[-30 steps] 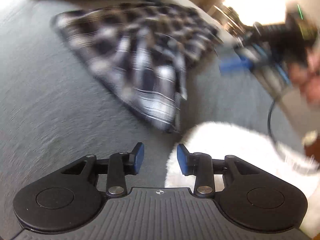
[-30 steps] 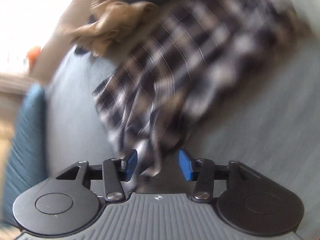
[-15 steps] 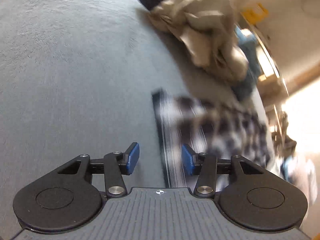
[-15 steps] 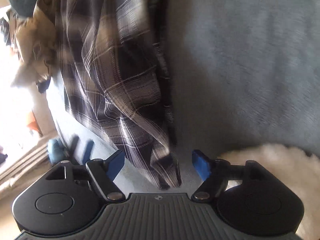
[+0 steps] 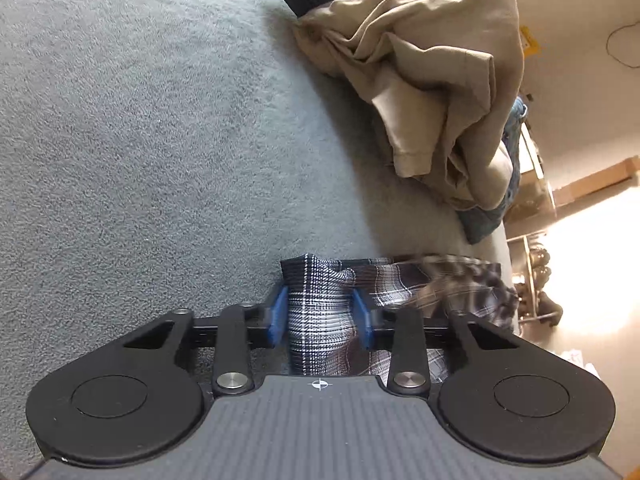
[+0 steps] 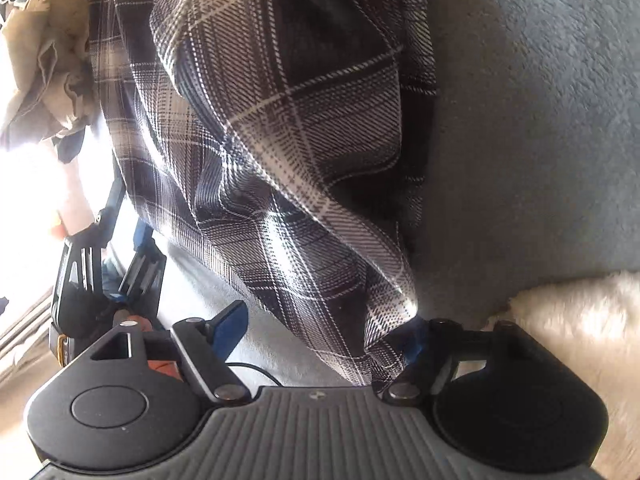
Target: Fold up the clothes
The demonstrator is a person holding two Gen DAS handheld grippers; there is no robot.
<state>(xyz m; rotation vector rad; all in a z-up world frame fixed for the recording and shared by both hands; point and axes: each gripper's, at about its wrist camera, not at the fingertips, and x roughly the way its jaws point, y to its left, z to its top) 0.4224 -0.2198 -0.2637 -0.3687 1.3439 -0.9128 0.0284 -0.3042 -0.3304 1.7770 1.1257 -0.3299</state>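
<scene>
Right wrist: dark plaid shirt (image 6: 280, 128) draped, twisted, white-lined checks.

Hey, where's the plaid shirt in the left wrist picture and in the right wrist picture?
Left wrist: plaid shirt low centre, between the left gripper fingers.
Right wrist: it fills the upper middle, draping to the right gripper.
Shared landmark: tan clothes pile, upper right there, upper left here.
</scene>
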